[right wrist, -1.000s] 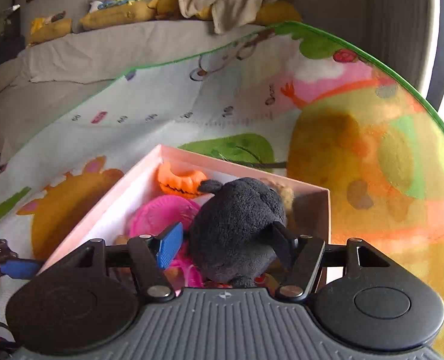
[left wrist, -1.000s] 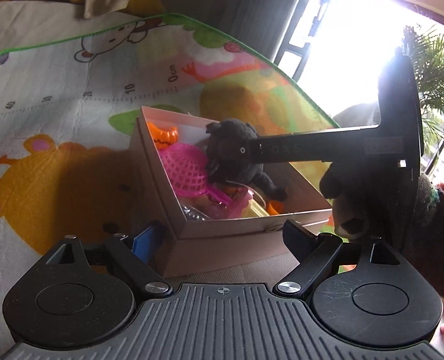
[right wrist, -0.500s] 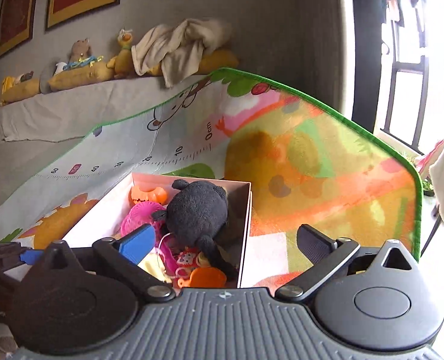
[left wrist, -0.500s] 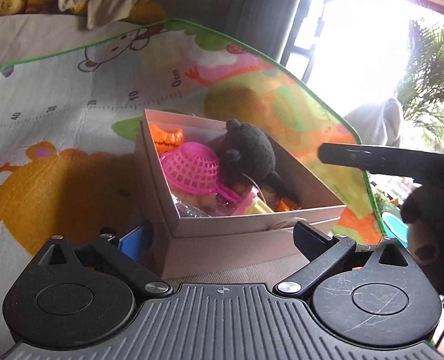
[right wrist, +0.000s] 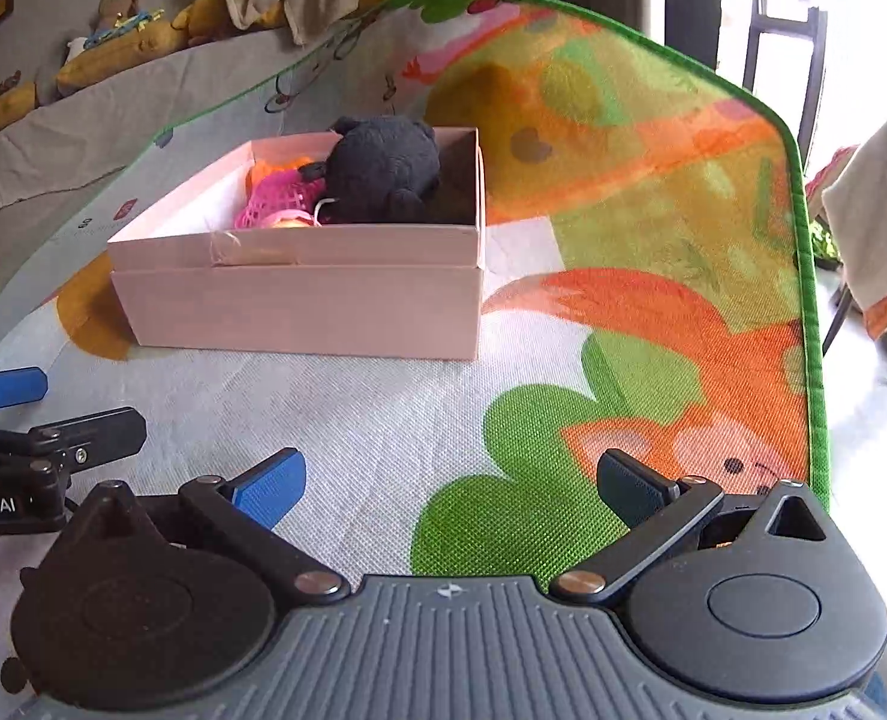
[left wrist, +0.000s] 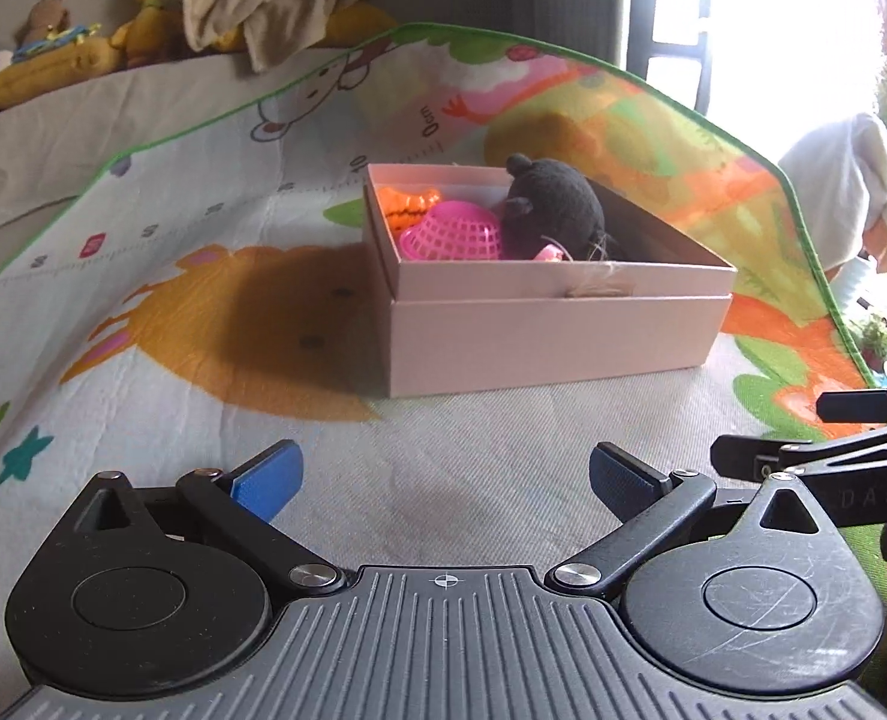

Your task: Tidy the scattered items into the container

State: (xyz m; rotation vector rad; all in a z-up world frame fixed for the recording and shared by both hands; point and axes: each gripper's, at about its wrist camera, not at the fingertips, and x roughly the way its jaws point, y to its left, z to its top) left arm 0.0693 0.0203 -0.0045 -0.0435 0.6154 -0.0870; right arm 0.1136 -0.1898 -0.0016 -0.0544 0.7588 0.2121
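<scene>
- Left gripper [left wrist: 443, 483]: fingers spread wide, holding nothing
- Right gripper [right wrist: 449, 483]: fingers spread wide, also holding nothing
- Black plush toy [right wrist: 383, 171] lay inside pink box [right wrist: 299, 306], beside pink basket [left wrist: 452, 234], on play mat [left wrist: 161, 312]

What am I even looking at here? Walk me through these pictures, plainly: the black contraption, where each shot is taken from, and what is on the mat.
A person holds a hand-held gripping tool in each hand, and each carries a wide-angle camera looking forward along its two fingers. One picture comes from the left tool, the other from the right tool; each also catches the other at its edge. Both stand open and hold nothing. Ahead, on a colourful play mat, sits a pink box. Inside lie a black plush toy, a pink basket and an orange toy. No loose items show on the mat in these views.
</scene>
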